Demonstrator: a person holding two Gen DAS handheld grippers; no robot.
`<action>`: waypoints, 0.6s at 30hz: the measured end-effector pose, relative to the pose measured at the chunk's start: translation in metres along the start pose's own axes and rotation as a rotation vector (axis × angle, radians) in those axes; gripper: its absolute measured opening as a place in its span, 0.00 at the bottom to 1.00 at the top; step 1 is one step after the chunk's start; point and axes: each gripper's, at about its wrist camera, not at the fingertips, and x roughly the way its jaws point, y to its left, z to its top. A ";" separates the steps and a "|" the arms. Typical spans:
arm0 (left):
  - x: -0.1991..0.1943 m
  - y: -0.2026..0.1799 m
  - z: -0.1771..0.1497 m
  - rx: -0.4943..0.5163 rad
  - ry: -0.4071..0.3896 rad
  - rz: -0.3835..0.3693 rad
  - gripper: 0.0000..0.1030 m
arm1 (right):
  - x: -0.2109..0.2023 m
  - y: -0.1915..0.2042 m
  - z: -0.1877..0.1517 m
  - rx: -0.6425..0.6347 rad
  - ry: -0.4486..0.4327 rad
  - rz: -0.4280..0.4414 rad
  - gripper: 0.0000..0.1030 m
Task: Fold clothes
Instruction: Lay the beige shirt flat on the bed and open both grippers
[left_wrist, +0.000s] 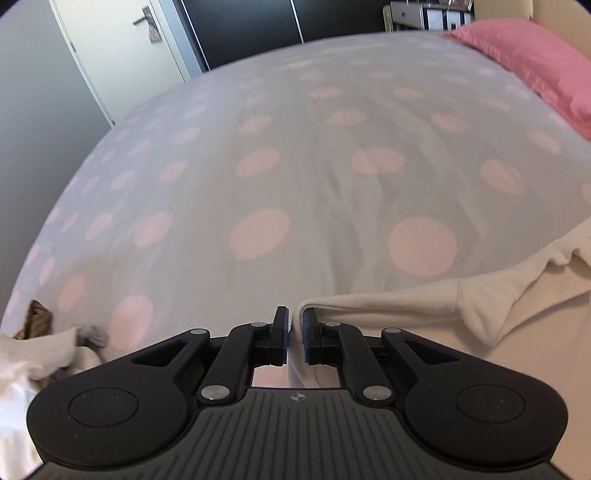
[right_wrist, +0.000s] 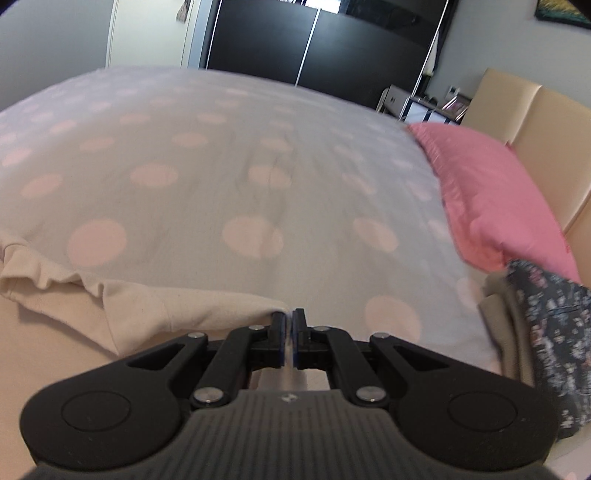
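My left gripper pinches one corner of a cream garment, fingers closed on the cloth edge, above a bed covered in a pale spread with pink dots. My right gripper clamps the opposite corner of the same garment, fingers nearly together with fabric between them. The garment stretches between my two hands, its top edge running just above the bed and its body hanging toward me. A pink pillow lies at the head of the bed, to the right. Folded clothes, one floral, sit just below it. More white laundry bunches at my left. A dark wardrobe stands behind the bed.
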 end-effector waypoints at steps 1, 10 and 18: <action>0.008 -0.001 -0.002 -0.001 0.013 -0.004 0.06 | 0.008 0.001 -0.002 0.000 0.015 0.008 0.03; 0.031 -0.004 -0.016 0.028 0.049 -0.022 0.19 | 0.042 -0.009 -0.012 0.071 0.125 0.077 0.18; -0.012 -0.002 -0.020 0.063 -0.028 -0.042 0.41 | -0.002 -0.035 -0.011 0.095 0.086 0.124 0.26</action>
